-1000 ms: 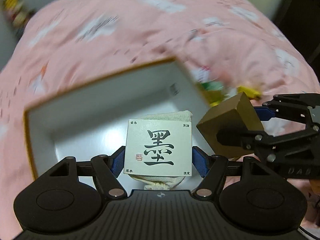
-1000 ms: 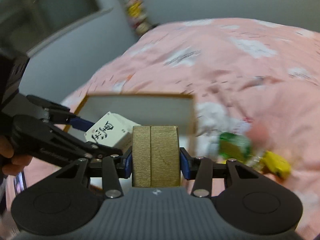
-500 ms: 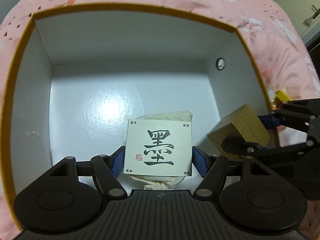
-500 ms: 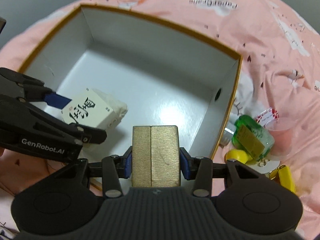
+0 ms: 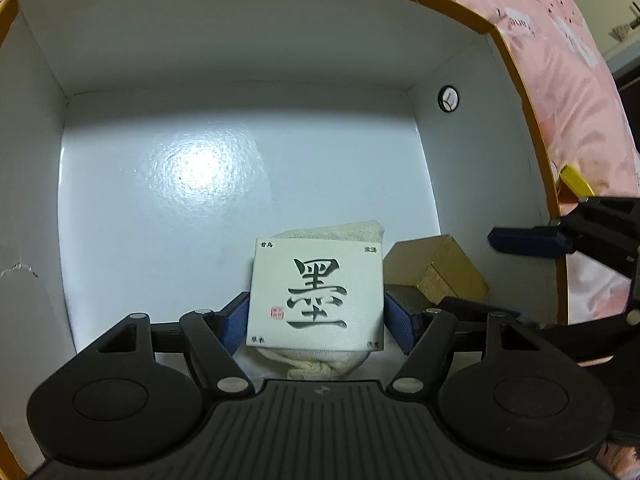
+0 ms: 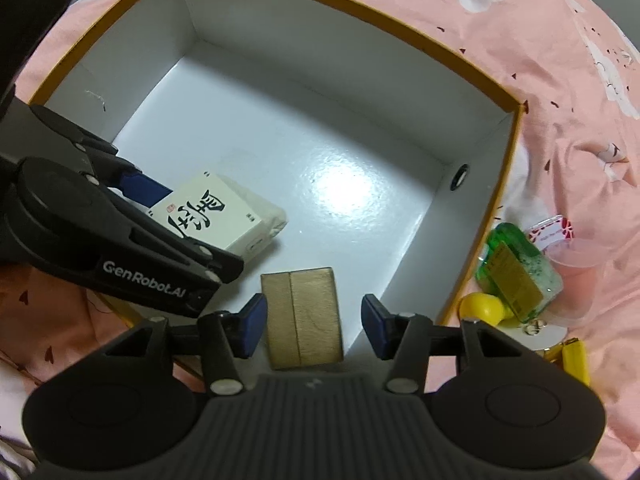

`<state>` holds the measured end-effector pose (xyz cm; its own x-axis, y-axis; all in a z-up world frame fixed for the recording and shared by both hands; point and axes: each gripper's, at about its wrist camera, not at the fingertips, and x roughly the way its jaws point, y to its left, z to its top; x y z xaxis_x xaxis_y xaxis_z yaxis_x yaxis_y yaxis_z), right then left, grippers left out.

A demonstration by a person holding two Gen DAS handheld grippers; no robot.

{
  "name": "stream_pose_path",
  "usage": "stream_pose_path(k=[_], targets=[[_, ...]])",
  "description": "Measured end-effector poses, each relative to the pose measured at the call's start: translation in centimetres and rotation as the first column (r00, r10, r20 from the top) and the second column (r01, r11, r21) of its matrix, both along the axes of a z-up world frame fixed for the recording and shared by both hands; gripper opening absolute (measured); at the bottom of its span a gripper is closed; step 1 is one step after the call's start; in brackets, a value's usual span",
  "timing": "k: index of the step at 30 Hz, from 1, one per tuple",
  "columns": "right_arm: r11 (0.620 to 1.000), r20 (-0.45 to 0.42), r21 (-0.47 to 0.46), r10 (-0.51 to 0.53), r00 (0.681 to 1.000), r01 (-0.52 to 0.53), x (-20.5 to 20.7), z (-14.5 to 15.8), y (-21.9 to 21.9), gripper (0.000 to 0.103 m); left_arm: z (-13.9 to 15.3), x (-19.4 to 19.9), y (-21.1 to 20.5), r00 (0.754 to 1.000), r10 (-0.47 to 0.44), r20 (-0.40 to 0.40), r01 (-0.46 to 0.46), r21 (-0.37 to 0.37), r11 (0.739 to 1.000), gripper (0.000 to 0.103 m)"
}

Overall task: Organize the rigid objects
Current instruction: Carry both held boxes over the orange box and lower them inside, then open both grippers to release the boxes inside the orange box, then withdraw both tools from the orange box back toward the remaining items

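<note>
Pink bedding [image 6: 560,92] under open white storage box [image 6: 280,60], left gripper [image 5: 316,316] at nine o'clock clamping white calligraphy carton [image 5: 316,296] low inside, right gripper [image 6: 314,320] jaws just opening, gold box [image 6: 304,316] released between them at six o'clock, green bottle [image 6: 516,276] outside at three o'clock

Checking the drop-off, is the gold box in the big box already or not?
In. The gold box rests on the big box's white floor, inside its walls, with the right gripper open around it.
</note>
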<state>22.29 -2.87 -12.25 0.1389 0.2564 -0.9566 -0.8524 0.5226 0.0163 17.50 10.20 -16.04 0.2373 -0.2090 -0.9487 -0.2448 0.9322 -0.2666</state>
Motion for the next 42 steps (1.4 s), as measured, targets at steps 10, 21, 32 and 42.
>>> stream_pose_path(k=[10, 21, 32, 42], targets=[[0.999, 0.016, 0.025, 0.021, 1.0, -0.021, 0.1, 0.8, -0.6, 0.039, 0.5, 0.6, 0.3, 1.0, -0.024, -0.008, 0.023, -0.074, 0.997, 0.059], [0.988, 0.074, 0.011, 0.153, 0.985, -0.155, -0.4, 0.2, 0.9, 0.04, -0.6, 0.2, 0.6, 1.0, 0.002, -0.03, -0.006, -0.137, 0.99, 0.04], [0.989, 0.117, -0.07, 0.14, 0.983, -0.132, 0.5, -0.9, 1.2, 0.029, -0.8, -0.2, -1.2, 0.999, -0.045, -0.001, 0.044, -0.132, 0.99, 0.029], [0.991, 0.135, -0.035, 0.131, 0.982, -0.128, -0.3, 0.0, 0.6, 0.032, 0.0, 0.4, -2.4, 0.985, -0.17, 0.032, 0.172, -0.056, 0.984, 0.03]])
